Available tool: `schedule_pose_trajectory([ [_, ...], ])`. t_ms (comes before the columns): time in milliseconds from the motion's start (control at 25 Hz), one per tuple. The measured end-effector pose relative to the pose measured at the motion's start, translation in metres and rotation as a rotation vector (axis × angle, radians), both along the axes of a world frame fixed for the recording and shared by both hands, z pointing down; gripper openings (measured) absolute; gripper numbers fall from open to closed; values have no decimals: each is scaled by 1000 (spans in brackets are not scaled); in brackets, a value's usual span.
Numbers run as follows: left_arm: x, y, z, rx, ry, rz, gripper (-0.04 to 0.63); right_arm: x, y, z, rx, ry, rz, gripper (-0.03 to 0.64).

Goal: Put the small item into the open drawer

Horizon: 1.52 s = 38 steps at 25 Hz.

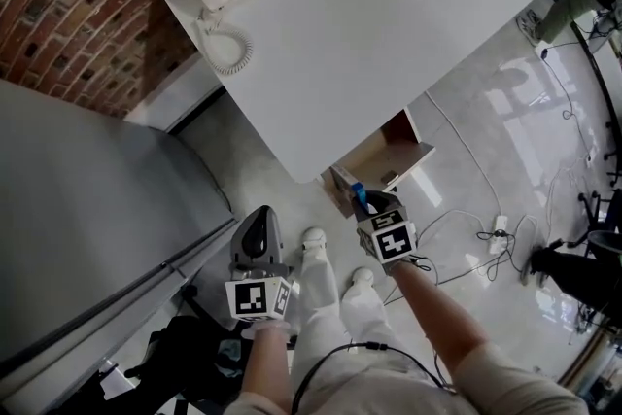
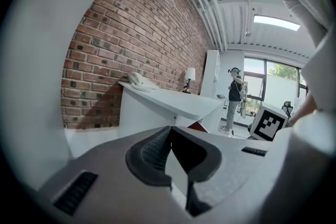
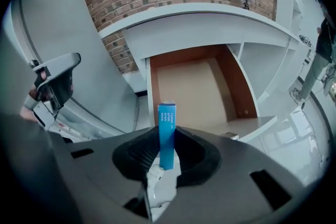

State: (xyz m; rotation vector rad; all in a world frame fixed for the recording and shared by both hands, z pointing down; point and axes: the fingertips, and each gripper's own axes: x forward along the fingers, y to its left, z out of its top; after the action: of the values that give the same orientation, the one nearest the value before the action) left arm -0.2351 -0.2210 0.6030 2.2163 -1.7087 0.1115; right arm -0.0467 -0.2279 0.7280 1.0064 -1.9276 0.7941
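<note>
Left gripper (image 1: 258, 224) closed, right gripper (image 1: 365, 202) clamped

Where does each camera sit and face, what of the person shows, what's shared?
Head view: on the head, steeply down at desk, open drawer; forearms, legs, left gripper, right gripper.
Left gripper view: about level along its shut jaws toward brick wall, desk; clothing at right.
Right gripper view: down past blue box in its jaws into drawer.
Shared with head view: drawer, box.

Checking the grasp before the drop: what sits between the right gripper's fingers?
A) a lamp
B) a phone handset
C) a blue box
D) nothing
C: the fingers of the right gripper clamp the blue box, which stands upright in front of the open drawer.
</note>
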Motion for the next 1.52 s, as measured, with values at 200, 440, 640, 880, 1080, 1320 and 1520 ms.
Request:
schedule_pose_trajectory([
  [200, -6, -2, 9, -14, 13, -15, 5, -8, -9, 16, -43, 52, -20, 87],
  [440, -11, 0, 17, -24, 19, -24, 5, -15, -14, 28, -63, 84, -47, 89],
  [640, -14, 0, 17, -27, 23, -32, 5, -21, -14, 35, -75, 104, -75, 91],
  [880, -17, 1, 18, -21, 20, -33, 5, -24, -17, 36, -61, 147, -124, 92],
  [1080, -19, 3, 17, -25, 25, -45, 5, -33, -16, 29, -50, 96, -114, 104],
  [1320, -19, 5, 14, -20, 25, -48, 5, -45, -13, 22, -49, 28, -135, 123],
  [1520, -18, 7, 15, -26, 27, -54, 5, -45, -8, 23, -56, 18, -138, 142],
])
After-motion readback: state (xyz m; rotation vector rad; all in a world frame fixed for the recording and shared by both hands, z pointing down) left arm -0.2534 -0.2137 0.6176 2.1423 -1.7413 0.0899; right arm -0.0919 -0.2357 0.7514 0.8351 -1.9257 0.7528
